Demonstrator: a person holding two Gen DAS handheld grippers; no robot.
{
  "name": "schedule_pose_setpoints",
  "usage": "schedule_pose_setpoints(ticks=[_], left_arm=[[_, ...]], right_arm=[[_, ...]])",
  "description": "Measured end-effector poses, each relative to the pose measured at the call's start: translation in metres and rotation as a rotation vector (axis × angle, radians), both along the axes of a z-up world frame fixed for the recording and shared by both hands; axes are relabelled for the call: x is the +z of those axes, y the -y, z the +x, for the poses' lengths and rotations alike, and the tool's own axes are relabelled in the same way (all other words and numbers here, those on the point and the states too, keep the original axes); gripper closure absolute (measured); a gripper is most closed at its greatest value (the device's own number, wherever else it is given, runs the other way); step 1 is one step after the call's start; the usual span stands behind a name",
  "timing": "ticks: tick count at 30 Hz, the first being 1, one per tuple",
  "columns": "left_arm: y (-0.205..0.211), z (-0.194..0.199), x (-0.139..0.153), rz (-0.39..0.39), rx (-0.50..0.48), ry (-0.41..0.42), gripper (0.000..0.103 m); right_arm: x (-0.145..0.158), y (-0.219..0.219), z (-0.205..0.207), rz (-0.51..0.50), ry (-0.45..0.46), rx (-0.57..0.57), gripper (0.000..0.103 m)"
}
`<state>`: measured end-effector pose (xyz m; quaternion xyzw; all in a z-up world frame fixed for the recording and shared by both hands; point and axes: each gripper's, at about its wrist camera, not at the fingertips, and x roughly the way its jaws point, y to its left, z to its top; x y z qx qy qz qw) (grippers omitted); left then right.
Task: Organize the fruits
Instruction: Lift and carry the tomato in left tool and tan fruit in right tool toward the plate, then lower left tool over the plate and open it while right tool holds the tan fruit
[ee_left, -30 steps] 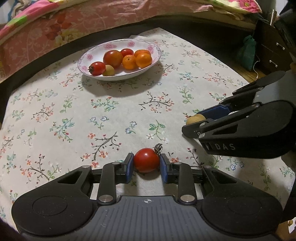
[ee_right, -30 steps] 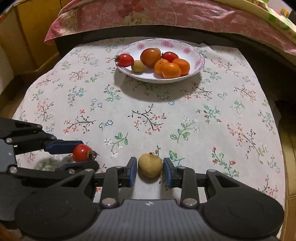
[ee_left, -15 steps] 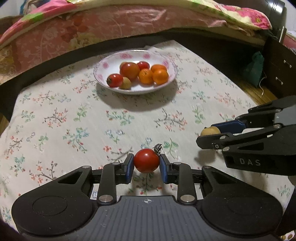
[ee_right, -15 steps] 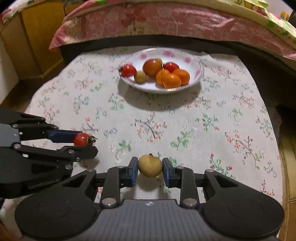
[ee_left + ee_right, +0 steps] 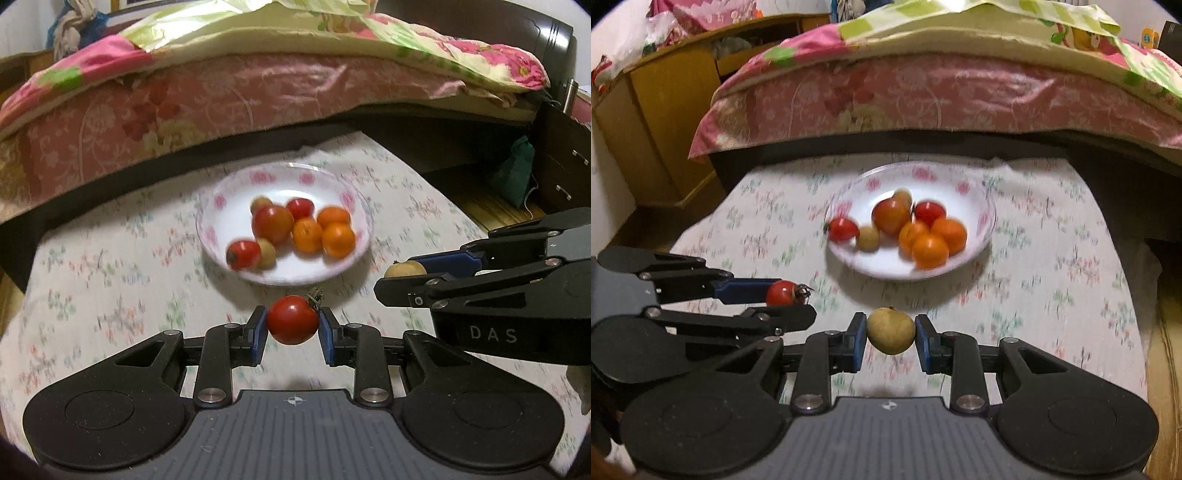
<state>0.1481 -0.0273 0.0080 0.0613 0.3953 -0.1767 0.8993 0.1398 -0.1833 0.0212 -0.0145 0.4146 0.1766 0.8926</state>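
Observation:
My left gripper (image 5: 293,328) is shut on a small red tomato (image 5: 293,319) and holds it in the air above the floral cloth, just short of the plate. My right gripper (image 5: 891,334) is shut on a small tan round fruit (image 5: 891,331), also lifted. A white plate with pink flowers (image 5: 345,192) (image 5: 979,199) stands ahead near the far table edge, holding tomatoes, oranges and tan fruits. The right gripper shows at the right of the left wrist view (image 5: 404,275); the left gripper shows at the left of the right wrist view (image 5: 790,295).
A floral tablecloth (image 5: 110,280) covers the low table. A bed with pink bedding (image 5: 221,92) runs behind it. A wooden cabinet (image 5: 665,110) stands at the back left, a dark drawer unit (image 5: 565,162) and a green bag (image 5: 515,173) at the right.
Both grippers have lifted their fruits off the cloth and moved forward towards the plate, which now looks nearer and more central. The grips are unchanged.

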Motion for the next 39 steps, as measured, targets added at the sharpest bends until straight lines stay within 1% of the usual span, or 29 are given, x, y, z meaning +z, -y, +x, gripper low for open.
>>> schedule_pose_setpoints(ticks=[9, 15, 19, 26, 39], left_arm=[[0.002, 0.055, 0.002, 0.029, 0.027, 0.03, 0.066], [0.005, 0.086, -0.006, 0.042, 0.035, 0.027, 0.066], [0.008, 0.097, -0.012, 0.049, 0.031, 0.022, 0.066], [0.007, 0.107, -0.015, 0.042, 0.04, 0.024, 0.067], [0.008, 0.121, -0.013, 0.046, 0.048, 0.039, 0.065]], right_arm=[[0.007, -0.003, 0.055, 0.015, 0.03, -0.005, 0.074], [-0.003, -0.004, 0.091, 0.012, 0.036, -0.006, 0.074], [-0.01, 0.0, 0.109, 0.009, 0.035, -0.016, 0.074], [-0.017, 0.001, 0.127, 0.003, 0.035, -0.027, 0.074], [-0.024, 0.0, 0.139, 0.018, 0.027, -0.045, 0.074]])
